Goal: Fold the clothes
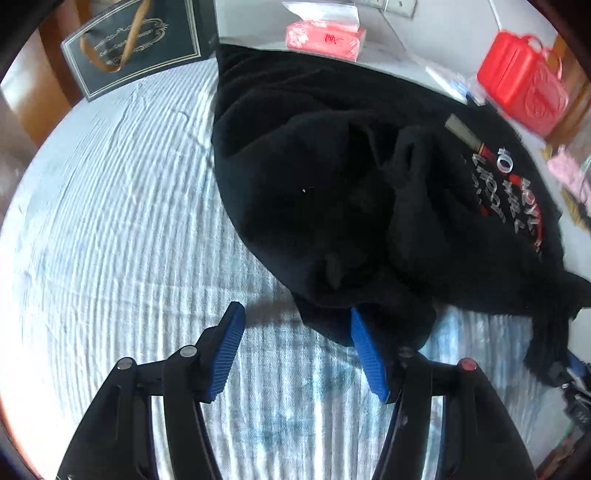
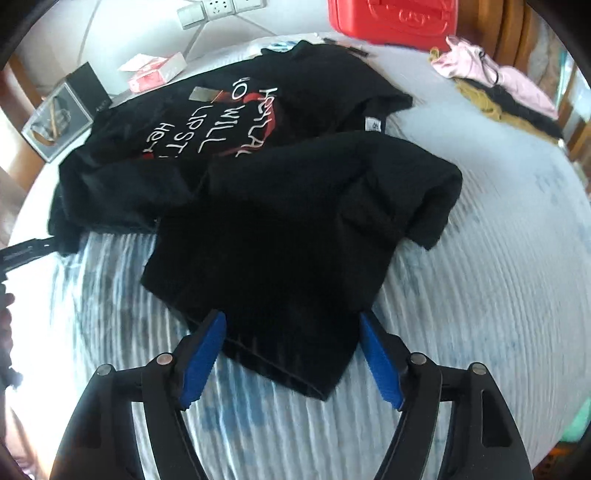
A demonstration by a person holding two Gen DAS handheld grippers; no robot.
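A black T-shirt with white and red lettering lies partly folded on the striped sheet. In the left wrist view my left gripper stands open just above the sheet, and the shirt's near corner reaches to its right pad without being pinched. In the right wrist view the T-shirt has a folded flap lying over the print. My right gripper is open, its blue pads standing either side of the flap's near corner and clear of the cloth.
A red plastic case and a red tissue pack sit at the far edge, near wall sockets. A dark gift bag stands far left. Pink and dark clothes lie far right on the sheet.
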